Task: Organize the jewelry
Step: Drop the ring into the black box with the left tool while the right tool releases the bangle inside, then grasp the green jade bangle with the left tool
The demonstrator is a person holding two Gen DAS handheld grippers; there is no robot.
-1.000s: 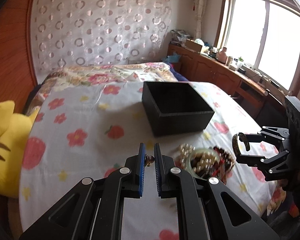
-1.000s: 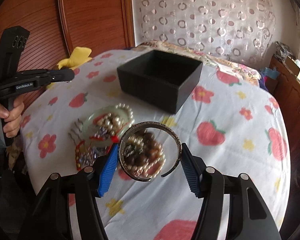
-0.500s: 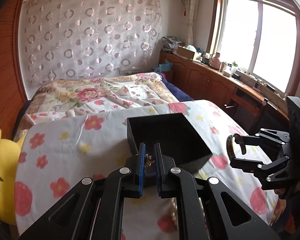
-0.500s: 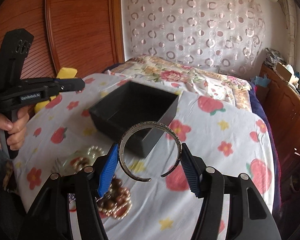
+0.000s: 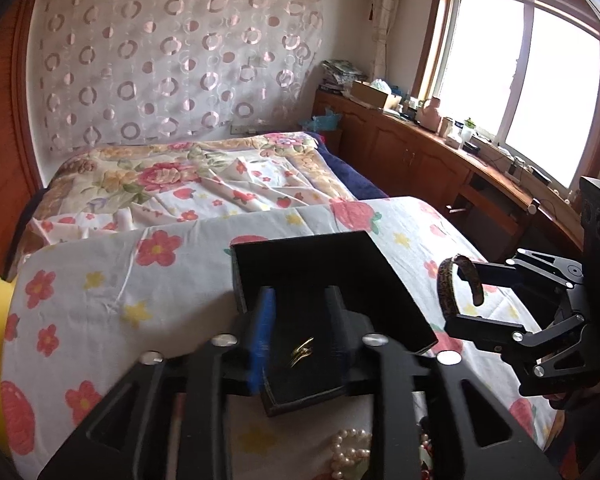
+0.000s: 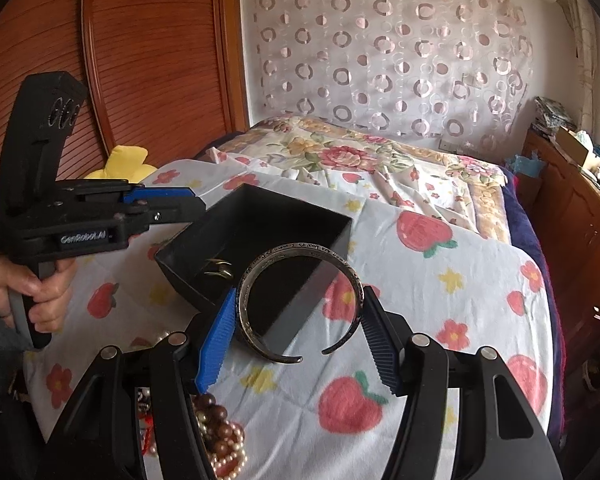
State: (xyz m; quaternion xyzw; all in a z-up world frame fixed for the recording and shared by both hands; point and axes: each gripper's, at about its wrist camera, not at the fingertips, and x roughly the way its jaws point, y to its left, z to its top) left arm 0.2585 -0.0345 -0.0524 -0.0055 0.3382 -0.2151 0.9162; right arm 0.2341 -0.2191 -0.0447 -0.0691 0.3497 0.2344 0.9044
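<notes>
Dark engraved open cuff bracelet (image 6: pixel 300 304), gold ring (image 5: pixel 302 351) in black box (image 5: pixel 332 280)

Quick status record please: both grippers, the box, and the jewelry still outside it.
left gripper: over the black box, jaws opening, nothing between them
gold ring: lying on the box floor
right gripper: shut on the open cuff bangle, just short of the box
bead and pearl pile: on the flowered cloth, near side of the box
</notes>
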